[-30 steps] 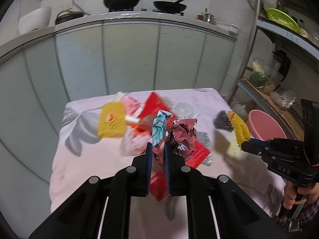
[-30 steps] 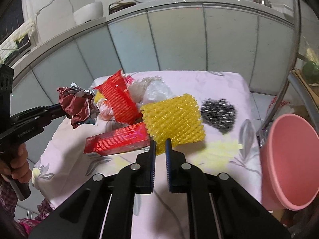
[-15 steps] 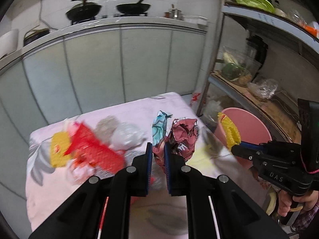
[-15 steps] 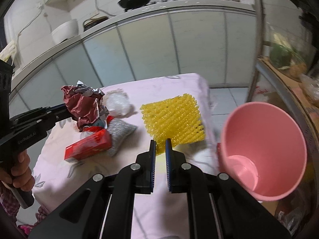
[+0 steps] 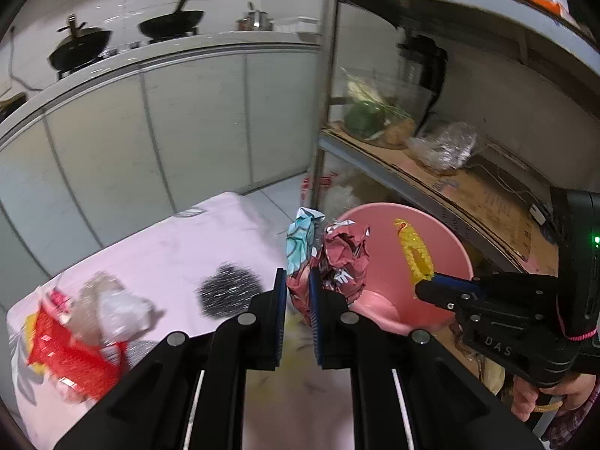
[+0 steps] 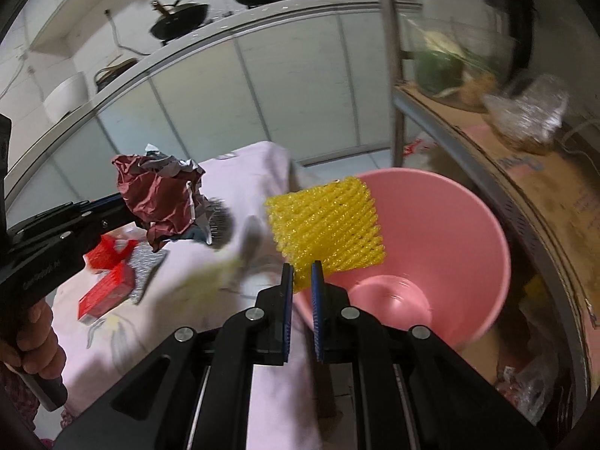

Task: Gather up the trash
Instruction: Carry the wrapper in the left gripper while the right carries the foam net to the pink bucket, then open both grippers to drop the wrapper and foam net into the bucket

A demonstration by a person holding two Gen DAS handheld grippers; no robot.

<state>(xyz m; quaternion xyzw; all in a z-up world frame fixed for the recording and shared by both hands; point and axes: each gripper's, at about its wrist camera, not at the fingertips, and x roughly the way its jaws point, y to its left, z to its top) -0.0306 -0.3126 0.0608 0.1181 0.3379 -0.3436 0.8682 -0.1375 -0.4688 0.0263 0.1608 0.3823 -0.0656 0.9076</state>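
Right gripper (image 6: 301, 279): nearest in its own view, clamped on the lower edge of a yellow foam net (image 6: 325, 225). Net held up as a broad sheet, directly above the near rim of the pink bin (image 6: 483, 225), overlapping the bin's mouth. Seen edge-on in the left view (image 5: 412, 251), against the bin's interior.

Left gripper (image 5: 298, 281): closed on a crumpled maroon wrapper (image 5: 343, 258) bunched with a teal-patterned scrap (image 5: 300, 232). Bundle upright above the fingertips, level with the bin's left rim, not yet over the opening by the look of it. Same wrapper visible in the right view (image 6: 157, 195), well to the left of the net, over the table's right-hand part.

Pink bin: standing off the table's right edge, beside a metal shelf rack (image 5: 431, 191); mouth tilted toward both cameras, inside apparently bare.

Deciding relation: bin mouth ahead of and below both loads; right gripper nearer, net already over it, so release judged possible there first. Left bundle judged to need carrying further right before letting go. Risk: light net catching on the rim or drifting outside.

Table (image 5: 180, 247), pink floral cloth: dark scouring pad (image 5: 228, 288) toward the middle; red packaging (image 5: 67, 352) and clear plastic wrap (image 5: 116, 307) near the left edge, blurred. Red box (image 6: 105, 296) and silver foil piece (image 6: 144, 268) in the right view. Trash remaining, collection judged partway.

Far: cabinet fronts, counter with woks (image 5: 170, 26).
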